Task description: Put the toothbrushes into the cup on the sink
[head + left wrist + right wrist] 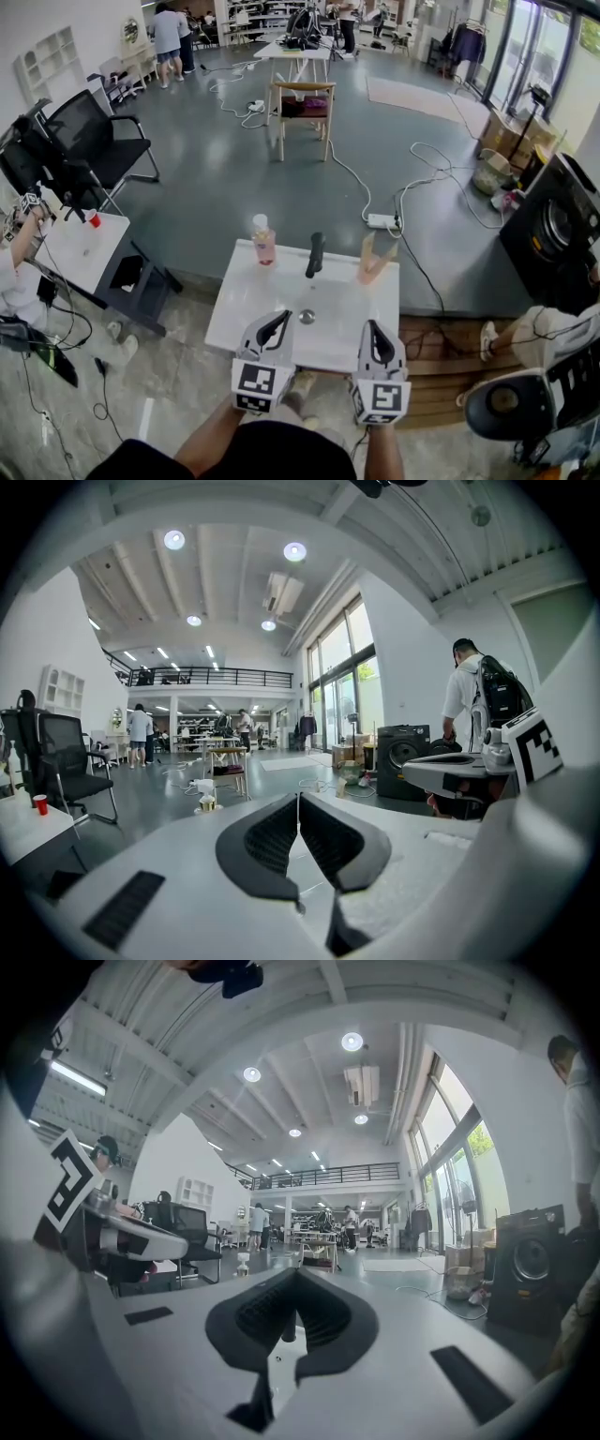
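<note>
The left gripper (298, 803) is being held at lower centre, jaws together; a bottle (207, 803) is being shown left of centre, the right gripper (448, 759) at right.

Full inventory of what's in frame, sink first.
white sink top: 1, white, centre front
black faucet: 1, black, sink's back edge, middle
pink bottle with white cap: 1, pink, sink's back left
peach upright item: 1, peach, sink's back right; too small to identify
wooden chair: 1, beyond sink
black office chair: 1, far left
black washing machine: 1, right
left gripper: 1, grey, sink's near edge, jaws shut, empty
right gripper: 1, grey, beside it, jaws shut, empty
</note>
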The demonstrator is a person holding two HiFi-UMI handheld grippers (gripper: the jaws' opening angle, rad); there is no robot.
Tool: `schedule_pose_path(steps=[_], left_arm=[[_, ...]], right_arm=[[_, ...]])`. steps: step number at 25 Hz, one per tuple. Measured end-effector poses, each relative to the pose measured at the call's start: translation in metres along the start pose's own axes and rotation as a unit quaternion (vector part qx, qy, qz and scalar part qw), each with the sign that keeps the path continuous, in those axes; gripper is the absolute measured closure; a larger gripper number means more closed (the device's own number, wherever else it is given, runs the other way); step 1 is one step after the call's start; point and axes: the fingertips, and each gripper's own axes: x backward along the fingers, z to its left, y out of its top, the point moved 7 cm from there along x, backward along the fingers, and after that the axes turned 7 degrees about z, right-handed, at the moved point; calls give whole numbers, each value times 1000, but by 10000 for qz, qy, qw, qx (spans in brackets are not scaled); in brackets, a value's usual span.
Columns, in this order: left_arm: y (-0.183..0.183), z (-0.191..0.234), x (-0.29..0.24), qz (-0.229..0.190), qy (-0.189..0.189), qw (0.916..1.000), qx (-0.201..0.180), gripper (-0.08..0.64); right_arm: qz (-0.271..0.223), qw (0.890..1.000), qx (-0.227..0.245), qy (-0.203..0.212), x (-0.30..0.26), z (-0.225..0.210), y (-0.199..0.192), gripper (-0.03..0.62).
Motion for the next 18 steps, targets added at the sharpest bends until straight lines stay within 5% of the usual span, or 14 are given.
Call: schedule_pose_path(steps=[18], left_arm=[[1, 1, -8, 30, -33, 10000, 9, 551]], right_arm=[[-14, 10000, -14, 41, -7, -4, -5, 595]])
